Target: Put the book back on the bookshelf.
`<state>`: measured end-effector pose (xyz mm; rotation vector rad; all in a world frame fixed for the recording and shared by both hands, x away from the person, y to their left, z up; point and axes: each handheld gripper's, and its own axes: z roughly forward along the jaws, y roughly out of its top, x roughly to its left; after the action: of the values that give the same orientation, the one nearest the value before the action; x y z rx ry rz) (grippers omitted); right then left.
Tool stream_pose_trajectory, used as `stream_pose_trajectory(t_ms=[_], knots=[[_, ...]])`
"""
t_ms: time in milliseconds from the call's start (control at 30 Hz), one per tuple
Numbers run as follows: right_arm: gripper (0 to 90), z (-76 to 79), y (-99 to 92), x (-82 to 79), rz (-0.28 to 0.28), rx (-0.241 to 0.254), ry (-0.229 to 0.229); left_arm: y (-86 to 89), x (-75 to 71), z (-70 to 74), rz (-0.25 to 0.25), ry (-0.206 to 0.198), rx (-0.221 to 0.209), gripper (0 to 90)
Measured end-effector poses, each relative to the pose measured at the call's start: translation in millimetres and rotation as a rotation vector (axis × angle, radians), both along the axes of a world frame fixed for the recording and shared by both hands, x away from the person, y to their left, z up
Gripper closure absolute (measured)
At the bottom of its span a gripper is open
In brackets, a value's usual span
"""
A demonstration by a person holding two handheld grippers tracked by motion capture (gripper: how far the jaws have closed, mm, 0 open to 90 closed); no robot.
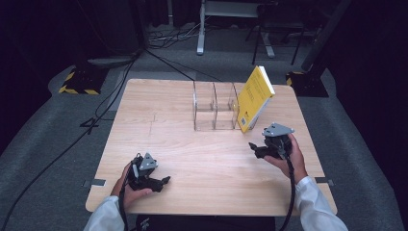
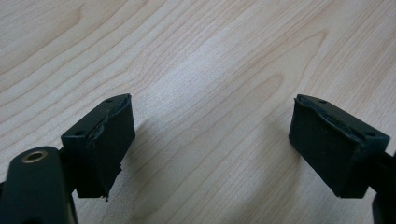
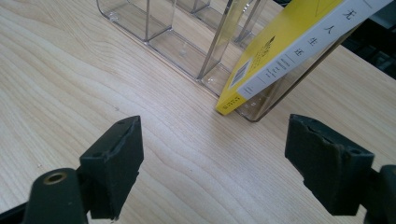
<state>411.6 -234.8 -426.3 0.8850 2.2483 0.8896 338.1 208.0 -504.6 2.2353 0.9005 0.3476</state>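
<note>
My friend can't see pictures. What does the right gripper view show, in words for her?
A yellow book leans tilted against the end of a clear plastic organizer on a light wooden table. In front, the right gripper holds its two black jaws wide apart with nothing between them, pointing toward the book's lower corner.

In the right gripper view the yellow book (image 3: 299,42) runs off the top edge, so its upper part is cut away, and the print on its white spine is too small to read. The clear organizer (image 3: 187,46) is also cut by the top edge. In the high view the person's sleeves (image 1: 315,204) leave the bottom edge.
</note>
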Motion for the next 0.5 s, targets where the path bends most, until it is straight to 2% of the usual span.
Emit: stream_pose_trajectory(t_ms=[167,233,500], knots=[[20.7,-2.0,-3.3,-5.4,0.003,-0.002,0.002,0.0,0.0,-0.1,0.000,0.001,-0.001,15.0],[20.7,-4.6,-5.8,-9.8,0.011,-0.022,-0.001,0.0,0.0,0.0,0.000,0.001,-0.001,15.1],[20.7,-12.4,-12.5,-19.5,0.012,-0.039,0.004,0.0,0.0,0.1,0.000,0.001,0.001,15.1]])
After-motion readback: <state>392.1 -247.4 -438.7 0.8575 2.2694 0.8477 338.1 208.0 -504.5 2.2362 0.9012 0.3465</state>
